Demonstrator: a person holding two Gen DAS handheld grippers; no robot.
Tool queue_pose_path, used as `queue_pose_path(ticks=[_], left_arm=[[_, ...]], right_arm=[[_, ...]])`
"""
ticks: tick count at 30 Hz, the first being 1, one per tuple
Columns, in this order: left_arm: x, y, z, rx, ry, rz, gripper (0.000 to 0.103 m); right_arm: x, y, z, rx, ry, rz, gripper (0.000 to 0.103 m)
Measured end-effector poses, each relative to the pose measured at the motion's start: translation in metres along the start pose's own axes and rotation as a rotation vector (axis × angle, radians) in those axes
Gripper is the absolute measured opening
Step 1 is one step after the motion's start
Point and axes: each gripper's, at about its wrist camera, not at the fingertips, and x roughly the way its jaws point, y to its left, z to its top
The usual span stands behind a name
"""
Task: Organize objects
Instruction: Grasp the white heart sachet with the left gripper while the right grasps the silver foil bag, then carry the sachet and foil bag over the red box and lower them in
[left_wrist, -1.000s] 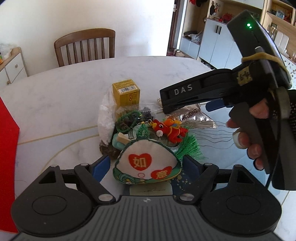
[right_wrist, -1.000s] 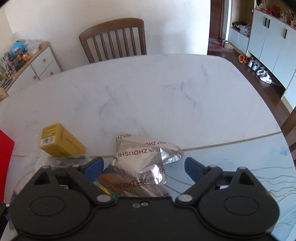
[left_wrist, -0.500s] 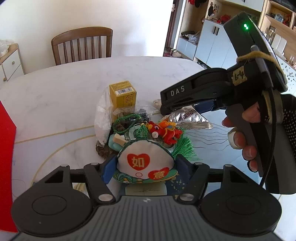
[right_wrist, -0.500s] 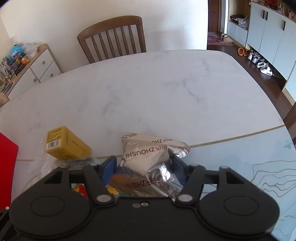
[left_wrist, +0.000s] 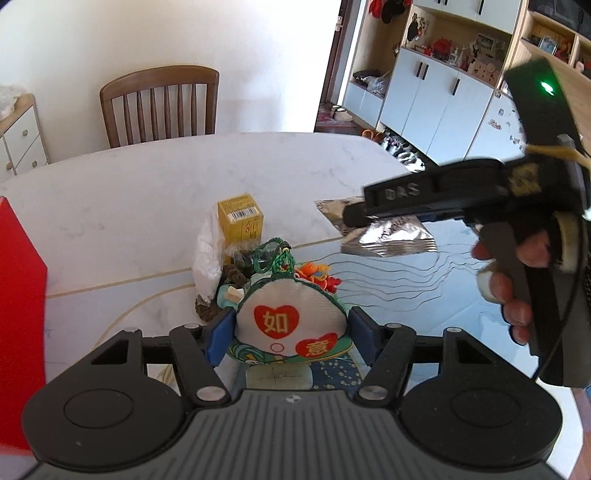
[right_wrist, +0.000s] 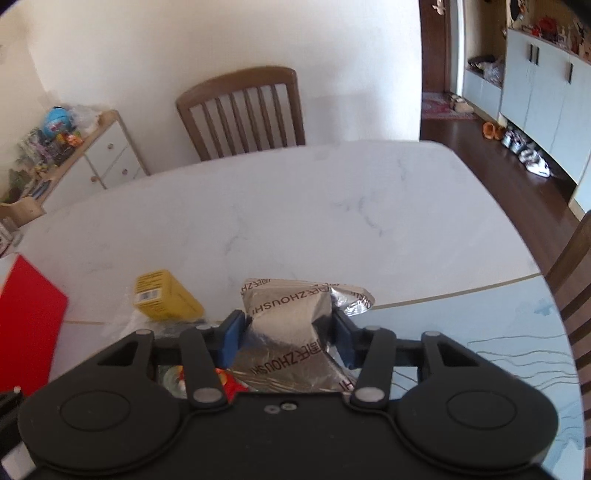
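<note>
My left gripper (left_wrist: 291, 332) is shut on a white embroidered sachet (left_wrist: 291, 306) with red hearts and green trim, its blue pads pressing both sides. The sachet's green cord (left_wrist: 273, 254) trails up toward the pile behind. In the right wrist view my right gripper (right_wrist: 287, 334) has its jaws closing on a silver foil packet (right_wrist: 288, 310), the pads pinching it. The left wrist view shows that foil packet (left_wrist: 391, 240) held above the marble table (left_wrist: 147, 184), with a person's hand (left_wrist: 509, 280) on the right gripper's handle.
A pile lies just past the sachet: a yellow box (left_wrist: 240, 221), a white plastic bag (left_wrist: 208, 258), a red plush toy (left_wrist: 317, 275) and dark bits. A red flat object (left_wrist: 18, 325) stands at the left. A wooden chair (left_wrist: 159, 103) is behind the table.
Both grippers closed from wide open, the left onto the sachet and the right onto the foil packet. Both then rose, lifting the sachet and the packet off the table.
</note>
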Motion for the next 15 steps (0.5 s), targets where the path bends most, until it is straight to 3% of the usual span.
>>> queue_pose_path(ticks=[15], left_arm=[[-0.069,0.024,0.013,-0.061,0.005,-0.011,0.066]], right_arm=[[-0.096,0.022,-0.024,-0.089,-0.068,0.092,0.05]])
